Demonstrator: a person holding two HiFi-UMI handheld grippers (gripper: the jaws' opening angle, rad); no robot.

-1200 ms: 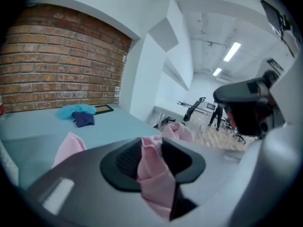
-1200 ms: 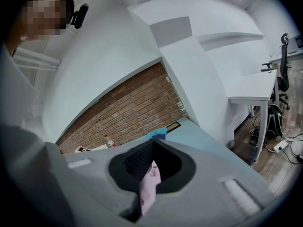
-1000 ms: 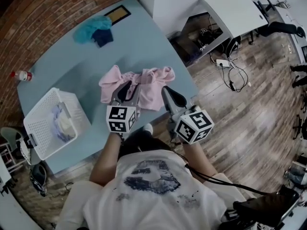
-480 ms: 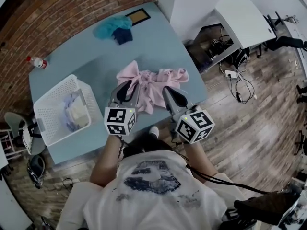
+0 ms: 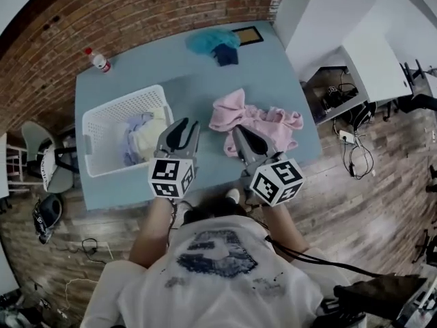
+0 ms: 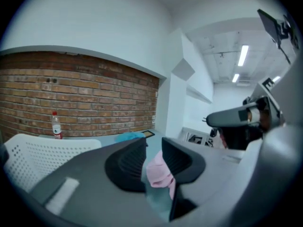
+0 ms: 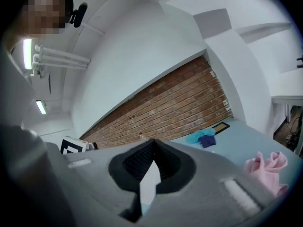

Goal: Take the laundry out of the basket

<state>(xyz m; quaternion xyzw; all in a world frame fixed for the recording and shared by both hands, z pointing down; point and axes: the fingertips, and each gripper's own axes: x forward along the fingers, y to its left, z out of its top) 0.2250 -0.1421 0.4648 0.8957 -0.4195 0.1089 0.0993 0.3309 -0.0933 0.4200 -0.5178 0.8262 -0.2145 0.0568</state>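
Brick wall (image 5: 136, 12) behind a pale blue table (image 5: 198, 80), head view from above. White lattice basket (image 5: 126, 100) on the table's left part, upright, holding laundry (image 5: 147, 135): pale yellow and lavender pieces bunched against its right wall. Pink garment (image 5: 256, 118) crumpled on the table to the right of the basket, apart from it and near the table's right edge. Left gripper (image 5: 184, 127) is raised above the table by the basket's right wall and between the basket and the pink garment; its jaws stand a narrow gap apart with nothing gripped, and the left gripper view shows the pink garment and table through that gap, lying beyond. Right gripper (image 5: 242, 134) is raised above the near edge of the pink garment; in the right gripper view its jaw tips meet, closed on nothing, with only a sliver of light surface showing below the tips. Teal cloth (image 5: 210, 39) lies at the table's far edge, with a blue cloth (image 5: 225, 55) touching it on the near side and a frame (image 5: 247, 34) flat just beside them. Bottle (image 5: 97, 59) with a red cap stands at the far left corner.
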